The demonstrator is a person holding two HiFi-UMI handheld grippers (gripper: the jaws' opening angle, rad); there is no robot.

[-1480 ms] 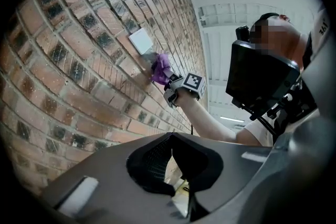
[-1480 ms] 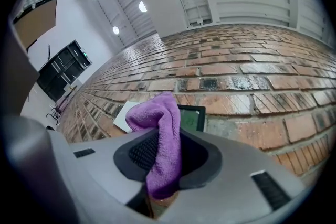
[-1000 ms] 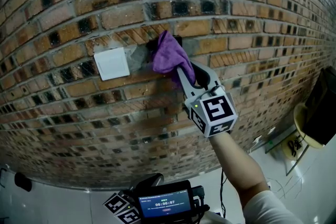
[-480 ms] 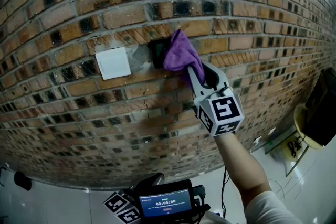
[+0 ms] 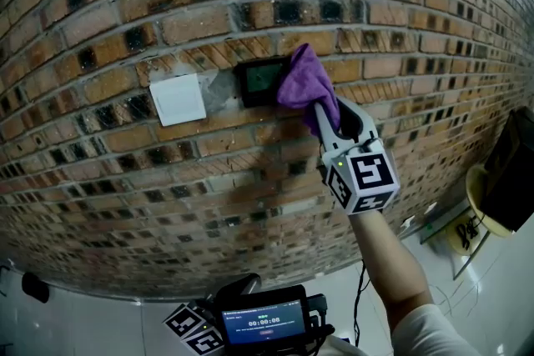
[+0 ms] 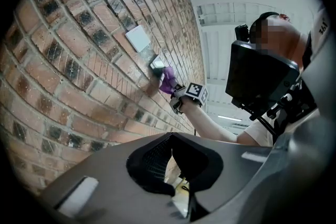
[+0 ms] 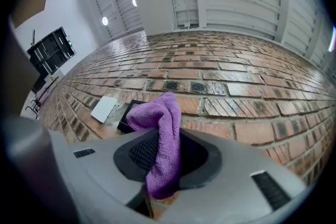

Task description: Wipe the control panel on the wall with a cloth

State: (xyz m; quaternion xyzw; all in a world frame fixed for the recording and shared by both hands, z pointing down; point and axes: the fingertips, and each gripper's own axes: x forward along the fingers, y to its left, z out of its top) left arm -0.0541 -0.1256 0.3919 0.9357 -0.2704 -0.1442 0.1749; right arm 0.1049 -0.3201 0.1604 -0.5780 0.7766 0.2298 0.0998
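A small black control panel (image 5: pixel 263 82) is set in the brick wall (image 5: pixel 125 179), its greenish screen in plain sight. The purple cloth (image 5: pixel 307 83) lies against the wall at the panel's right edge. My right gripper (image 5: pixel 332 114) is shut on the cloth, and the marker cube (image 5: pixel 363 179) sits below it. In the right gripper view the cloth (image 7: pixel 160 118) hangs out between the jaws, with the panel (image 7: pixel 128 113) just left of it. My left gripper (image 5: pixel 196 328) is held low at the bottom, far from the wall; its jaws (image 6: pixel 170 139) look closed on nothing.
A white blank plate (image 5: pixel 178 99) sits on the wall just left of the panel. A recorder with a lit screen (image 5: pixel 263 323) is at the bottom middle. At the far right are a black object (image 5: pixel 516 171) and a yellow item (image 5: pixel 482 200) above a white floor.
My right gripper has slid to the right along the wall with the cloth. The panel, covered by the cloth a second ago, now shows in full.
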